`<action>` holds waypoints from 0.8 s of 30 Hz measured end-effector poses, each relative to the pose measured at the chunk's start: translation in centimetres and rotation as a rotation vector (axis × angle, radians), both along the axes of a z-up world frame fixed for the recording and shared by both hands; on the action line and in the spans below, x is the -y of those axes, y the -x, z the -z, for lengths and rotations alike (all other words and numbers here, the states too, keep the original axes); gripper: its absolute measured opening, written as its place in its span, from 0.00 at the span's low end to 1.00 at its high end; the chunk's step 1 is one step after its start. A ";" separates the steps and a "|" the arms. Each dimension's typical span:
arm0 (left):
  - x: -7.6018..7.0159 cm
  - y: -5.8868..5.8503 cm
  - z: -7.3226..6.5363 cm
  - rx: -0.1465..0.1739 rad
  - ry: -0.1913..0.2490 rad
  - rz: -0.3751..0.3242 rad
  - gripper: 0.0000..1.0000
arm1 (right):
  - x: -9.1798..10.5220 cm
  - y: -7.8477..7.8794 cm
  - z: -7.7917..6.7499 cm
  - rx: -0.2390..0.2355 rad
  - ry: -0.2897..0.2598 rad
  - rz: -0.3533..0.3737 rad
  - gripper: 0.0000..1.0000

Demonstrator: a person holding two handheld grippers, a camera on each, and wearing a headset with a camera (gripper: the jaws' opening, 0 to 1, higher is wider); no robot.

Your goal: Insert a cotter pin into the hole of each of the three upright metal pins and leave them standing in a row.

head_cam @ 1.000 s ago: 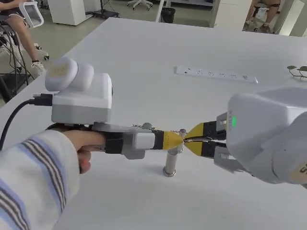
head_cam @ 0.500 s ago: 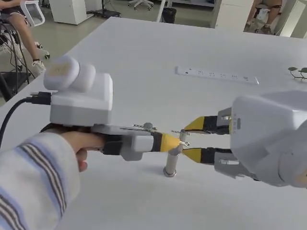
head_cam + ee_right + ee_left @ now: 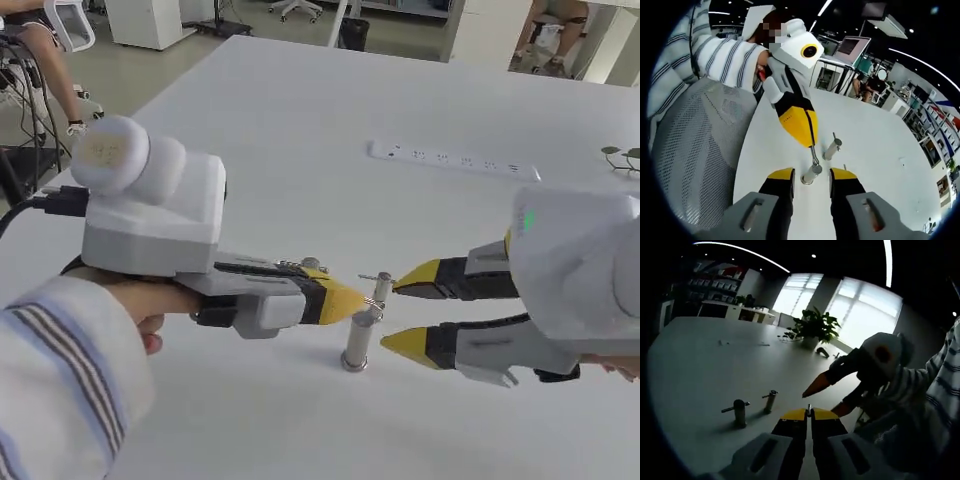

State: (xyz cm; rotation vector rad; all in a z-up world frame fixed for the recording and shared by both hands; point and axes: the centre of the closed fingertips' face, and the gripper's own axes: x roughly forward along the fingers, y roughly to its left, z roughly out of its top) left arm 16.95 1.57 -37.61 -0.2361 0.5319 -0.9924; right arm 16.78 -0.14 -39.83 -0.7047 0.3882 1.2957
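Observation:
One upright metal pin [image 3: 357, 343] stands on the white table [image 3: 300, 120] between the two grippers. My left gripper [image 3: 355, 298] is shut on a cotter pin [image 3: 372, 299] at the pin's top. The left gripper view has the thin wire clamped between the shut jaws of the left gripper [image 3: 809, 412]. My right gripper [image 3: 397, 315] stands open just right of the pin, touching nothing. In the right gripper view the metal pin [image 3: 812, 174] sits between the spread jaws of the right gripper [image 3: 811, 172]. Two other metal pins [image 3: 740, 412] [image 3: 770, 401] stand nearby, each with a cotter pin through it.
A white power strip [image 3: 455, 158] lies farther back on the table. Some leaves [image 3: 625, 150] sit at the right edge. A potted plant [image 3: 812, 327] stands at the table's far end. A mesh chair back [image 3: 705, 150] is beside the table.
The right gripper was shut at the pin's top, then opened and drew back to the right. The left gripper stays shut at the pin.

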 end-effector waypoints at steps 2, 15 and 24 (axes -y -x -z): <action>0.0 0.1 -0.3 0.016 0.003 0.013 0.00 | -0.2 0.2 0.0 -0.047 -0.030 0.003 0.23; 0.5 1.4 -1.0 0.197 -0.056 0.126 0.00 | -1.1 1.2 0.0 -0.110 -0.057 -0.034 0.11; 0.9 2.1 -1.1 0.324 -0.119 0.215 0.00 | -1.1 1.6 -0.4 -0.135 -0.077 -0.043 0.00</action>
